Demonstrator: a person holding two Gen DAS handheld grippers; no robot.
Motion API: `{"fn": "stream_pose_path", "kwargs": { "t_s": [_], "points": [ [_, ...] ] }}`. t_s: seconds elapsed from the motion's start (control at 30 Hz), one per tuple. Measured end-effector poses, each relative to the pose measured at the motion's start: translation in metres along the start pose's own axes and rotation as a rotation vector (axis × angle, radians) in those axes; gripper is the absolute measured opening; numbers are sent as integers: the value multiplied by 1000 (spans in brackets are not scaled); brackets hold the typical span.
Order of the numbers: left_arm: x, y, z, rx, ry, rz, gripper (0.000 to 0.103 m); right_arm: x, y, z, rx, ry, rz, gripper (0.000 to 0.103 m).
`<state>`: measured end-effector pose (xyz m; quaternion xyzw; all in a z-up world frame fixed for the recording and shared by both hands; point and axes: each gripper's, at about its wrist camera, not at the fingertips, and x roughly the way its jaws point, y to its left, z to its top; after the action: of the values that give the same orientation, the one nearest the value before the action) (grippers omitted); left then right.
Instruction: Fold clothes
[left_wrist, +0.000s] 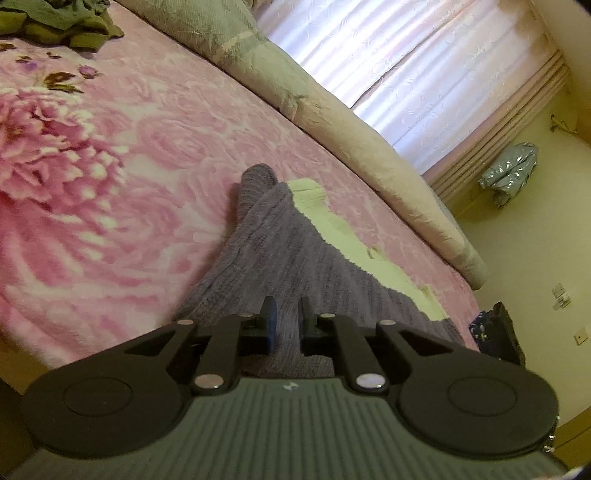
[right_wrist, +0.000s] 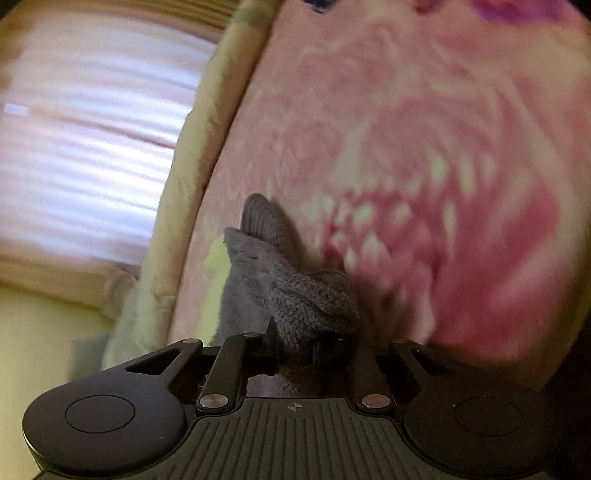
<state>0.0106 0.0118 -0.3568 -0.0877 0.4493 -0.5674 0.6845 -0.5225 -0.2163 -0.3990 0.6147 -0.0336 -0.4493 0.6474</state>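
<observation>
A grey-purple knit garment (left_wrist: 280, 251) lies stretched across a pink floral blanket (left_wrist: 110, 166) on a bed. A pale yellow-green piece (left_wrist: 347, 236) shows along its right edge. My left gripper (left_wrist: 287, 317) is at the garment's near end, its jaws drawn close with knit fabric pinched between them. In the blurred right wrist view, my right gripper (right_wrist: 295, 343) is shut on a bunched fold of the same knit garment (right_wrist: 280, 288), which rises in a peak ahead of the fingers. The pale piece (right_wrist: 216, 254) shows to its left.
A rolled beige quilt (left_wrist: 332, 122) runs along the bed's far edge below bright curtains (left_wrist: 406, 74). Olive-green clothes (left_wrist: 62, 22) are heaped at the top left. A silvery bag (left_wrist: 511, 173) lies on the floor, and a dark object (left_wrist: 498, 332) stands by the bed corner.
</observation>
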Motion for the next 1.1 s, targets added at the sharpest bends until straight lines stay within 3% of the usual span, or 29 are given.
{"fn": "stream_pose_path", "kwargs": {
  "t_s": [0.2,0.4,0.47,0.5,0.53,0.57,0.6,0.63,0.67,0.73,0.9,1.0,1.1],
  "points": [
    [8,-18,13,42,20,-34,8,27,41,67,-371,-37,12,11],
    [41,-39,12,75,82,-63,9,124,107,168,-749,11,-27,11],
    [55,-46,10,91,106,-68,13,149,122,182,-795,23,-64,11],
    [61,-48,10,93,114,-72,15,159,121,186,-769,49,-81,12],
    [66,-49,10,92,119,-78,17,166,116,191,-710,78,-97,18],
    [68,-47,11,87,120,-76,18,162,104,190,-667,74,-94,33],
    [71,-45,13,82,119,-73,21,154,91,187,-631,59,-84,41],
    [73,-43,14,77,118,-69,22,145,77,183,-596,45,-74,61],
    [75,-41,16,72,117,-66,22,131,65,178,-556,22,-68,71],
    [77,-36,18,66,115,-53,22,100,42,164,-462,-4,-53,71],
    [64,-26,16,43,101,-34,23,12,4,84,-271,112,67,71],
    [50,-22,6,12,102,-46,23,-10,-3,29,-193,193,104,71],
    [39,-20,-6,-19,111,-64,23,-1,-2,-13,-126,279,124,71]
  ]
}}
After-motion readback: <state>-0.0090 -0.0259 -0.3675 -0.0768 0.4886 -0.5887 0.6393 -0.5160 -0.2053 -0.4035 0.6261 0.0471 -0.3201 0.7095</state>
